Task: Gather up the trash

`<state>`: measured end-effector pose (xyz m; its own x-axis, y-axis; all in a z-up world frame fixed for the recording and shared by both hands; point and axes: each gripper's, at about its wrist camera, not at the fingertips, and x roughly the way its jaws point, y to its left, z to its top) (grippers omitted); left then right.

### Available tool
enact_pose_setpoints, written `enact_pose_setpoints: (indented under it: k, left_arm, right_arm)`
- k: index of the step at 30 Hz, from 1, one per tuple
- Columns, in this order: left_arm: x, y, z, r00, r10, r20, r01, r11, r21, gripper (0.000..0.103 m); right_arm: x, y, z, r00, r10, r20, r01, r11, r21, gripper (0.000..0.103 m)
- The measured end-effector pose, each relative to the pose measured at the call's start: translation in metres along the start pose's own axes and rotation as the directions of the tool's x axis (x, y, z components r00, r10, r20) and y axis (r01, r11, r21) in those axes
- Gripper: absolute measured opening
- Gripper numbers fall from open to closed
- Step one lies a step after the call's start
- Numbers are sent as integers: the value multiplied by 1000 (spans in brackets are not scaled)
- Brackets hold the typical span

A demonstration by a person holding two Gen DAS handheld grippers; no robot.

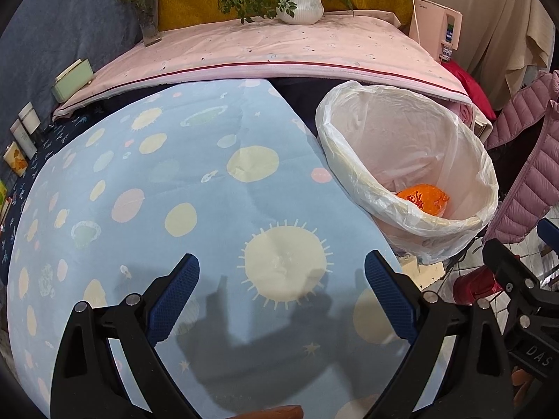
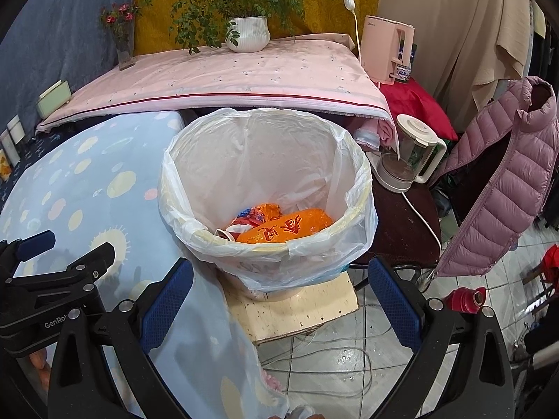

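Inside the lined trash bin (image 2: 265, 188), an orange wrapper (image 2: 284, 231) printed with red characters lies at the bottom, with more crumpled packaging (image 2: 256, 213) just to its left. The bin's clear bag (image 2: 353, 160) folds over the rim, and the bin stands on a pale board (image 2: 300, 310) on the tiled floor, just right of the blue spotted tablecloth (image 1: 174, 192). The right gripper (image 2: 279, 309) hangs near the bin, its blue-padded fingers spread wide and empty. The left gripper (image 1: 281, 298) hovers over the tablecloth, fingers likewise spread with nothing between them. Farther back, a pink cloth-covered surface (image 2: 227, 76) carries a potted plant (image 2: 248, 33) and a flower vase (image 2: 124, 47). A glass kettle (image 2: 408, 153) and a pink puffer jacket (image 2: 503, 174) are on the right.
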<state>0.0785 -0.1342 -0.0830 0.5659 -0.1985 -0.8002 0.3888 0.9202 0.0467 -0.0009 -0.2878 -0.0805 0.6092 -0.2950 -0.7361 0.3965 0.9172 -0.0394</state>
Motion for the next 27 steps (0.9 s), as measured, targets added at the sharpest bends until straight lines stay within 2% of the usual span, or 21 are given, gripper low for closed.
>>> enact_pose_setpoints:
  k: [27]
  left_arm:
    - [1,-1,-7,1000,1,-1,-1,1000,-11,91]
  right_arm:
    - [0,1,-9,1000,-12,-11,12,1000,-7,97]
